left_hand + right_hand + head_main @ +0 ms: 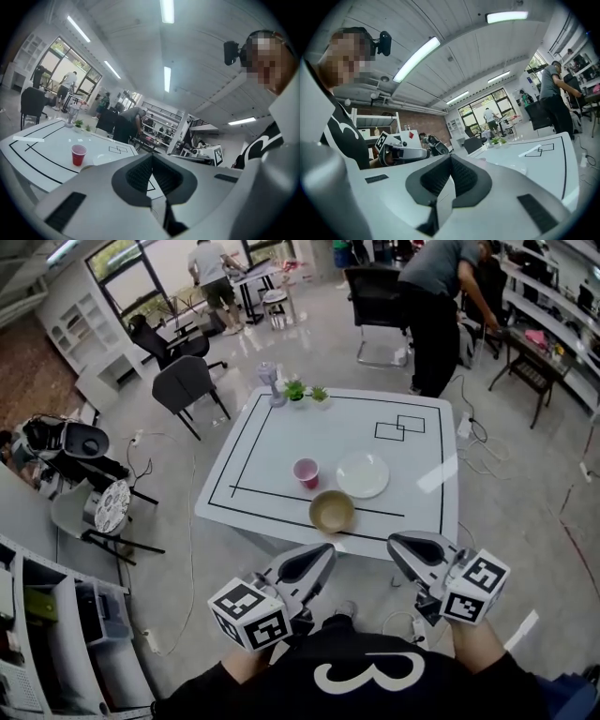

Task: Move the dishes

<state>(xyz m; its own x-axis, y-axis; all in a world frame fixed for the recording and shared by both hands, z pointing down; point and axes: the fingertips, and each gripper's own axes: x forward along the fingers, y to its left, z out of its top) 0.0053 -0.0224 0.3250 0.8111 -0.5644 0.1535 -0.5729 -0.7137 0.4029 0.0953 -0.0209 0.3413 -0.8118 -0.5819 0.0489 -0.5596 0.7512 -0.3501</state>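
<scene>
Bowl (332, 511) is lying just ahead on the surface (281, 437), between my left gripper (317, 557) and right gripper (401, 544) (both clenched, empty); the left is sitting nearer.

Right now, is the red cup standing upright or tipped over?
Upright: the red cup stands on its base on the table, mouth up.

Cup (307, 472), plate (363, 474), possibly wooden bowl (332, 512), on white table (281, 442)
</scene>
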